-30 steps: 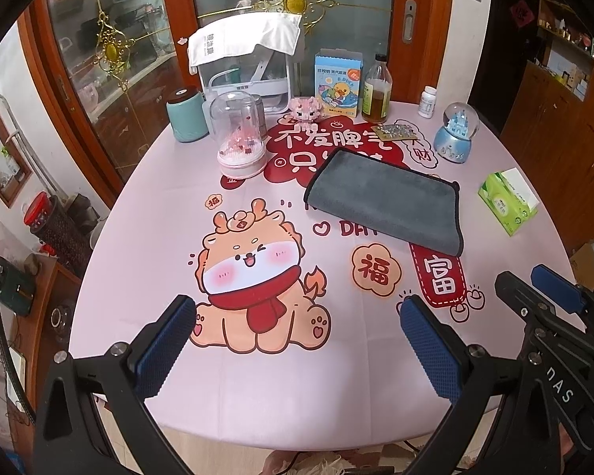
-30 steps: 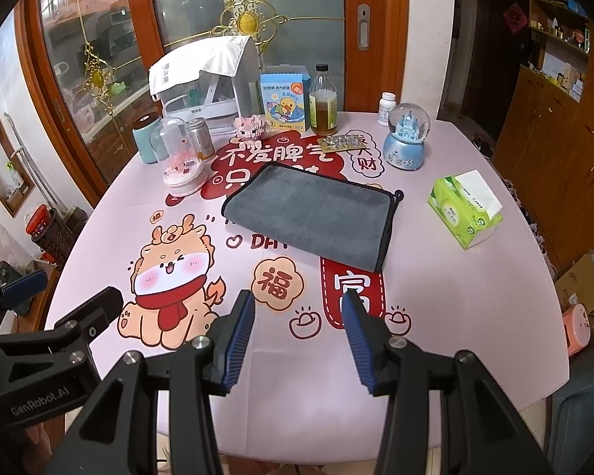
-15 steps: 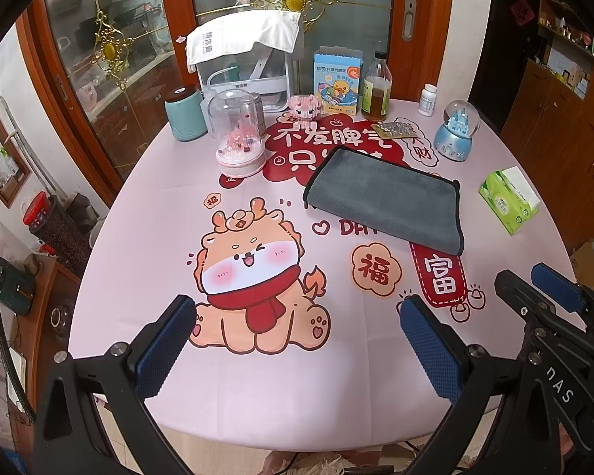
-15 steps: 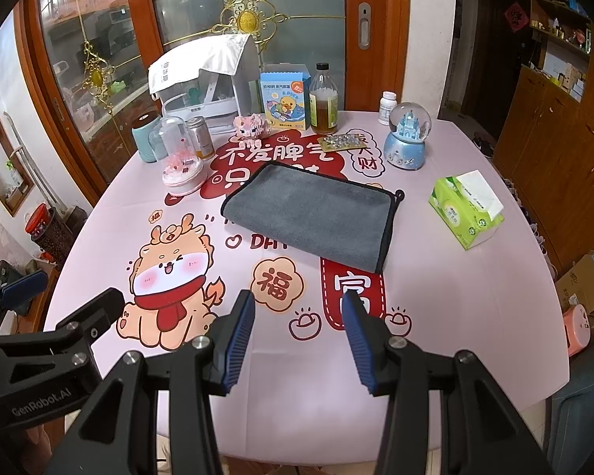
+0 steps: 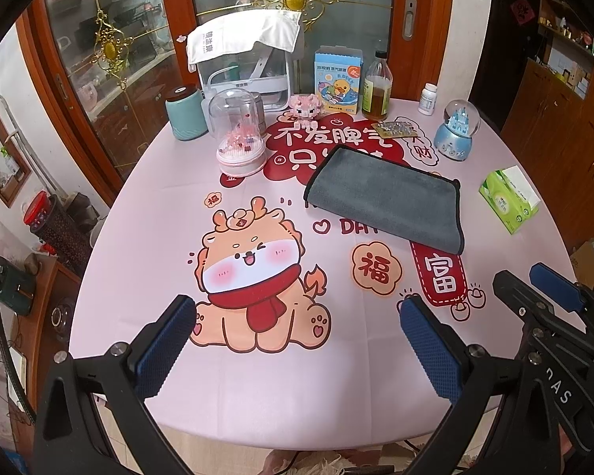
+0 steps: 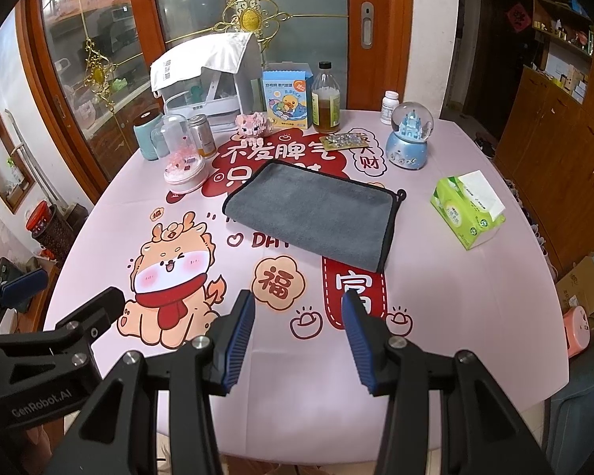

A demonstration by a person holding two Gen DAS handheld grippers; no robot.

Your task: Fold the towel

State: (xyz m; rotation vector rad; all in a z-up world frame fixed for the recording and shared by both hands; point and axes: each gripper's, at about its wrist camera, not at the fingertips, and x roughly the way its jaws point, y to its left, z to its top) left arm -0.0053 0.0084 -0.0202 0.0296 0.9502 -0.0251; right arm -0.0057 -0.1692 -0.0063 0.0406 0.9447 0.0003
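A grey towel (image 5: 384,196) with a dark trimmed edge lies flat, folded in a rectangle, on the pink printed tablecloth (image 5: 257,376); it also shows in the right wrist view (image 6: 313,213). My left gripper (image 5: 297,312) is open and empty, held above the near table edge, well short of the towel. My right gripper (image 6: 299,308) is open and empty, also near the front edge, its jaws narrower apart. Each gripper shows at the side of the other's view.
Along the far side stand a teal canister (image 5: 186,113), a clear dome (image 5: 239,134), a white appliance (image 5: 245,67), a blue box (image 5: 338,79), an oil bottle (image 5: 376,87), a pill bottle (image 5: 427,99) and a snow globe (image 5: 455,130). A green tissue pack (image 6: 467,209) lies right of the towel.
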